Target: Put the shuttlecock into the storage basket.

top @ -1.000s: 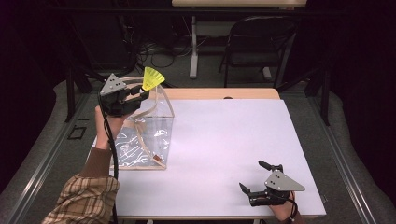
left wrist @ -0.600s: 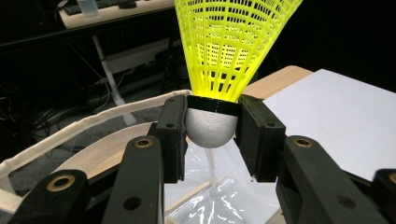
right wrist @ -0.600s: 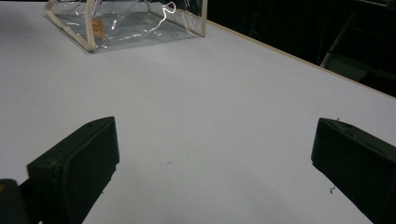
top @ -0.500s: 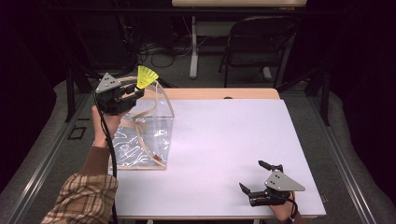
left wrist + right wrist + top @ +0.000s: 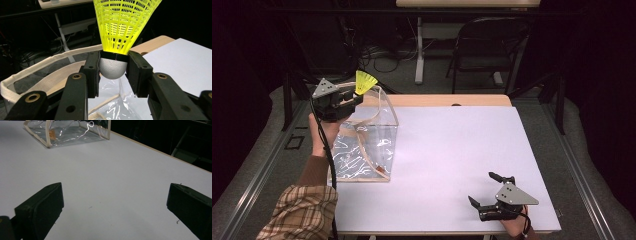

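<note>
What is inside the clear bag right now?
Nothing loose shows inside the clear bag, just an orange tag. The shuttlecock sits above its opening, in the left claw.

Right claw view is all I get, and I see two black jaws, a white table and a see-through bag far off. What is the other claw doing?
Observer: The left claw is up above the bag, shut on a yellow shuttlecock.
Operator: Which part does it pinch?
Observer: The white round nose, with the yellow skirt pointing up.
Operator: Is the bag open?
Observer: Yes, its cloth-edged mouth gapes right under the shuttlecock.
Operator: And where is my claw?
Observer: The right claw rests open at the table's near right corner, far from the bag.
</note>
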A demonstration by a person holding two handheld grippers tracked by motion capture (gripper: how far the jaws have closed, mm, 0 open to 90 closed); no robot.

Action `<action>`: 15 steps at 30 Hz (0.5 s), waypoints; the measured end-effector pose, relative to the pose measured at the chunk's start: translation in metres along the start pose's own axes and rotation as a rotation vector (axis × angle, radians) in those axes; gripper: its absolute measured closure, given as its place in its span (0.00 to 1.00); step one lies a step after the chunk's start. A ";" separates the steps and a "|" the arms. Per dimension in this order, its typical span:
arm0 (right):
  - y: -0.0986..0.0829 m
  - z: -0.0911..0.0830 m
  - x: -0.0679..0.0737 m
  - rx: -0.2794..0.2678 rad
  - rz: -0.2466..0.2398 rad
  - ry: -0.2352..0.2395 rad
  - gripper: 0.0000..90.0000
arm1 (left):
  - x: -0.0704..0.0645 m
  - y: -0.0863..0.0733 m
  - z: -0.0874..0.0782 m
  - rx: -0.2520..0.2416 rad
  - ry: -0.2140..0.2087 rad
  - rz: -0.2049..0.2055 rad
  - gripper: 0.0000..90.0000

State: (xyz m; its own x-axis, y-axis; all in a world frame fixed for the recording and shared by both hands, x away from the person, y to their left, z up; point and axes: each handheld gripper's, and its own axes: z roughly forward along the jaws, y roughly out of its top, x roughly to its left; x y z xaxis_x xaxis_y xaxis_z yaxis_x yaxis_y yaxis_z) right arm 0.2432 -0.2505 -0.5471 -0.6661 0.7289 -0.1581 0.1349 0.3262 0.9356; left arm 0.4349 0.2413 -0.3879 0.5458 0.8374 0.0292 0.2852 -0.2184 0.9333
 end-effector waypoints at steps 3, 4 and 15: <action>0.000 0.000 0.000 0.000 0.000 0.000 0.00 | 0.002 -0.001 0.001 0.000 0.003 -0.009 0.71; 0.000 0.000 0.000 0.000 0.000 0.001 0.00 | 0.002 -0.001 0.001 0.000 0.005 -0.011 0.71; 0.000 0.000 0.000 0.000 -0.001 0.001 0.00 | 0.007 -0.006 0.004 0.011 0.015 -0.034 0.71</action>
State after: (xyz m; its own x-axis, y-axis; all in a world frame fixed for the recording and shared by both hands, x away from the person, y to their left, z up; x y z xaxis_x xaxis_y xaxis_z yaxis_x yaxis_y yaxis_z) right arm 0.2431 -0.2505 -0.5470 -0.6671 0.7279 -0.1582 0.1342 0.3264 0.9357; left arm 0.4403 0.2467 -0.3942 0.5235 0.8520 0.0032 0.3117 -0.1951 0.9299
